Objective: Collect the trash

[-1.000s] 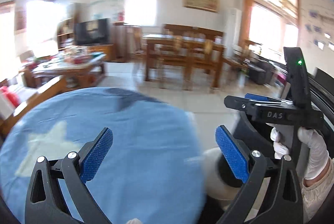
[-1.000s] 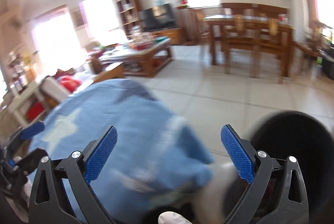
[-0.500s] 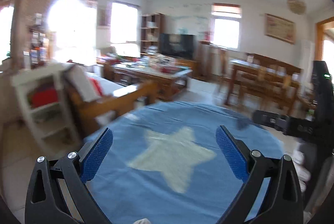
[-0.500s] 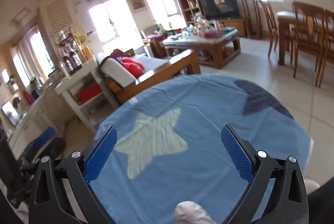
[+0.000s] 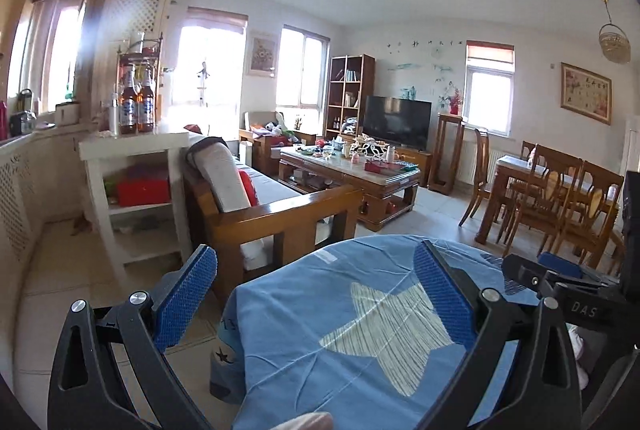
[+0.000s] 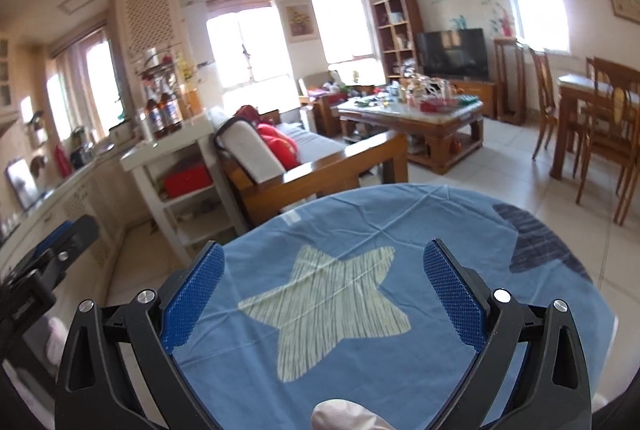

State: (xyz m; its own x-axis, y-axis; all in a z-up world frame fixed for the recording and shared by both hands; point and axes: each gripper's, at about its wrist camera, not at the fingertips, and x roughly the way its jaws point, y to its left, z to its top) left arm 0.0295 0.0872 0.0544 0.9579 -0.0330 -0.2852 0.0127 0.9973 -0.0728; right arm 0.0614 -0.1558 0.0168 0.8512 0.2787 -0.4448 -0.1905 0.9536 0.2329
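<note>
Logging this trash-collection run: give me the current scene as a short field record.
setting: living room, tiled floor
surface ahead: round table under blue star-print cloth
left gripper: open, holding nothing, above the cloth
right gripper: open, holding nothing, above the cloth
trash on cloth: none visible
beyond table: wooden sofa, cluttered coffee table
right side: dining table and chairs

Daylight floods a living room through tall windows. A wooden sofa sits centrally; left of it stands a white shelf, behind it a cluttered coffee table, beyond that a television. Dining chairs stand far right of the sofa on pale floor tiles.
</note>
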